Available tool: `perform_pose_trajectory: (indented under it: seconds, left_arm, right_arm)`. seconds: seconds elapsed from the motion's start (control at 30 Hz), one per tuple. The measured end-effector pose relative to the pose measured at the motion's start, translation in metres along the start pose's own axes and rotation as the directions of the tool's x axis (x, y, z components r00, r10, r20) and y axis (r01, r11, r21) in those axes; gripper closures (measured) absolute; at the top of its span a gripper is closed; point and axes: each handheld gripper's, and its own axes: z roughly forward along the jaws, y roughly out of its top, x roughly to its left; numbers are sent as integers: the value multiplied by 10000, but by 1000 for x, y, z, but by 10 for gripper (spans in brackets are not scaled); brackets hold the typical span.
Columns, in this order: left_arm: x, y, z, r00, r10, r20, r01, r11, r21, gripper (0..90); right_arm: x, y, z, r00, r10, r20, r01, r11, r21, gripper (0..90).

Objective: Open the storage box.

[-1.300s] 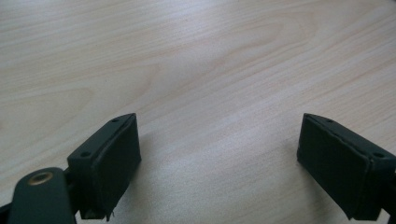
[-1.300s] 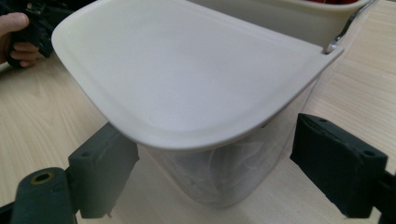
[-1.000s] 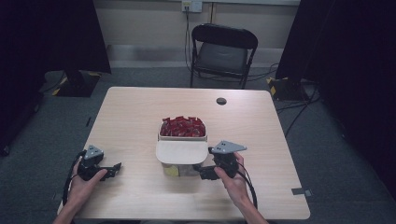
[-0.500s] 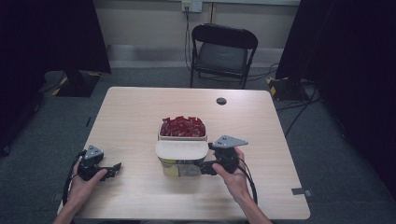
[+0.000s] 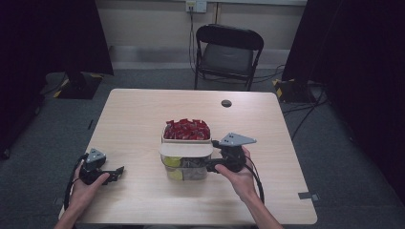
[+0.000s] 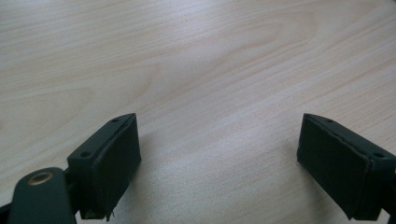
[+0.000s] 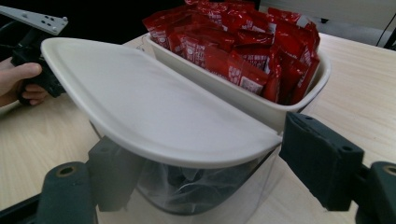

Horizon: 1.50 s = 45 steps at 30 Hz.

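Pale wood tabletop point(image 5: 133, 114), dark curtained room. We see the left gripper point(image 6: 219, 158) released near the front-left corner. The right gripper point(image 7: 205, 186) fingers, just closing, straddle the clear container point(image 7: 205, 196); the white lid point(image 7: 154, 112) hides contact.

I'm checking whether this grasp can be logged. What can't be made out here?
- Contents of the clear plastic container: high view too small; right gripper view, the white oval lid covers them.
- Right hand-held gripper: whether its pads press the container, though they have just been closing.
- Print on the red sauce packets: too small.

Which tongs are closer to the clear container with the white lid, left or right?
Right. The right tongs straddle the clear container; the left tongs rest apart, toward the table's left edge.
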Motion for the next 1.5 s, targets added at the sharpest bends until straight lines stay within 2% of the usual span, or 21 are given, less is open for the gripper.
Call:
perform_pose_trajectory:
  seconds: [0.13,0.43,0.87,1.17,1.5]
  left_arm:
    - [0,0,0,10000,0,-3,0,10000,-10,128]
    - [0,0,0,10000,24,-15,-24,10000,-7,128]
    - [0,0,0,10000,2,-14,-2,10000,-3,128]
    - [0,0,0,10000,3,-5,-3,10000,-9,128]
    - [0,0,0,10000,32,-17,-32,10000,0,128]
  right_arm:
    - [-3,2,1,9999,96,44,-95,9999,-45,249]
    - [-5,7,2,9997,77,-253,-82,9998,-205,273]
    - [-16,12,8,9983,270,-509,-291,9987,-414,405]
    - [-19,18,9,9986,307,-424,-332,9976,-604,414]
    - [-23,22,11,9980,453,-438,-486,9958,-776,466]
